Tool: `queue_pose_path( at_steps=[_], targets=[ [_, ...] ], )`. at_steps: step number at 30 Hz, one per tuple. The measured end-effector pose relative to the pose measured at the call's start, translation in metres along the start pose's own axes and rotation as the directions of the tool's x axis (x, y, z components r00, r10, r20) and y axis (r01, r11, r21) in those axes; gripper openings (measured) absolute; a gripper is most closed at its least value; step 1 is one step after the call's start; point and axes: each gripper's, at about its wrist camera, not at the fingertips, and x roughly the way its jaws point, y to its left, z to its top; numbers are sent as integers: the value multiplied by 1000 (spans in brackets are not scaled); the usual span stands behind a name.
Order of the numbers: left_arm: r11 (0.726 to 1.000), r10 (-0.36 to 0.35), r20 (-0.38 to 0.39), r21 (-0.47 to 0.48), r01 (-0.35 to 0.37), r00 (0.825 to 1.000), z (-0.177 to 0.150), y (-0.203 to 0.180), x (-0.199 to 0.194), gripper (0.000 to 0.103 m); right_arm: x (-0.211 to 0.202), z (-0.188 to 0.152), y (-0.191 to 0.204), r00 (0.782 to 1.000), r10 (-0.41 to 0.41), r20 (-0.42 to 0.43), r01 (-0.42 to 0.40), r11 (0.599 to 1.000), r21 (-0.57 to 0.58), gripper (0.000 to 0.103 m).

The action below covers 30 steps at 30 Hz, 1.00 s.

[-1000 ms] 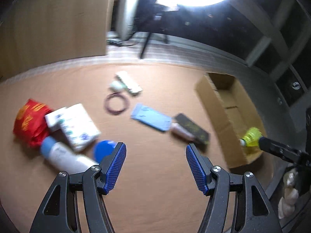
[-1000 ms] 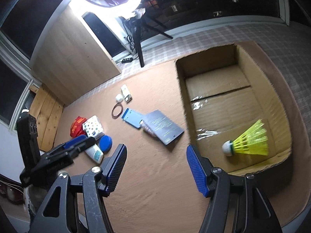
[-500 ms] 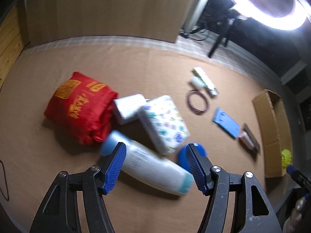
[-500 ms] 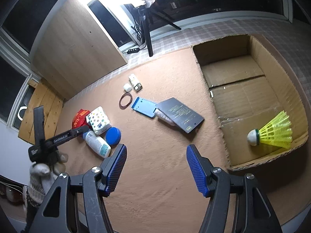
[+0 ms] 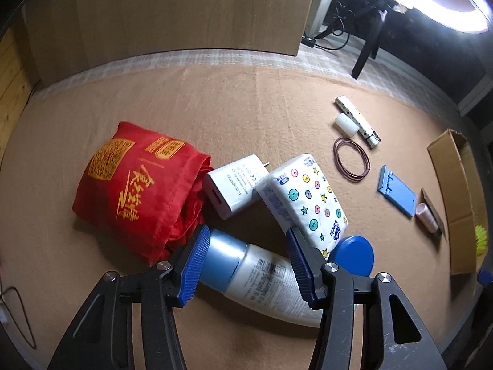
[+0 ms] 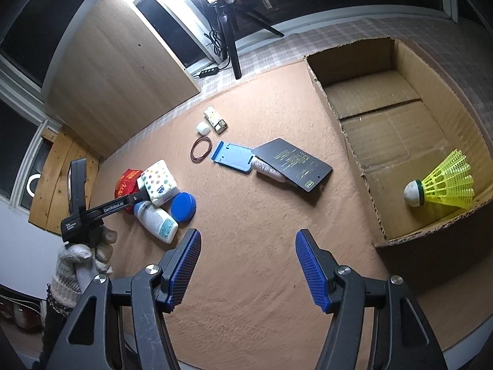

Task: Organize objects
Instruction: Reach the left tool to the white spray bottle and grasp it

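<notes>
My left gripper (image 5: 246,265) is open, its jaws on either side of a white bottle with a blue cap (image 5: 246,274) that lies on the brown mat. Beside the bottle lie a red bag (image 5: 135,185), a white charger (image 5: 231,185), a tissue pack (image 5: 305,197) and a blue lid (image 5: 354,254). My right gripper (image 6: 246,265) is open and empty above bare mat. A yellow shuttlecock (image 6: 440,185) lies in the cardboard box (image 6: 345,129) at the right. The left gripper (image 6: 104,208) also shows in the right wrist view, over the bottle (image 6: 157,220).
Mid-mat lie a blue flat holder (image 6: 232,155), a dark card (image 6: 292,165) over a pink tube (image 6: 266,168), a rubber band ring (image 6: 201,149), a small white cap (image 6: 202,127) and a patterned lighter (image 6: 215,118). A wooden panel (image 6: 117,71) and a ring light tripod (image 6: 229,40) stand behind.
My left gripper has swung left and come down around the white bottle. My right gripper has drawn back left from the box; the shuttlecock stays in the box.
</notes>
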Motion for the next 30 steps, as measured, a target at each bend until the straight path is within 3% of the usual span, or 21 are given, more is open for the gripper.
queue_pose_path(
  at_steps=[7,15,30],
  targets=[
    [998,13,-17,61,-12,1000,2,-4,10,56,3,-2,8,1000,7,-11,-7,1000,-15,60],
    [995,-92,-51,35,94,994,-29,-11,14,55,5,-2,12,1000,20,-20,-21,999,-26,60],
    [979,-148,-46,138,153,988,-77,-69,3,55,29,-11,22,995,47,-84,-52,996,-69,60]
  ],
)
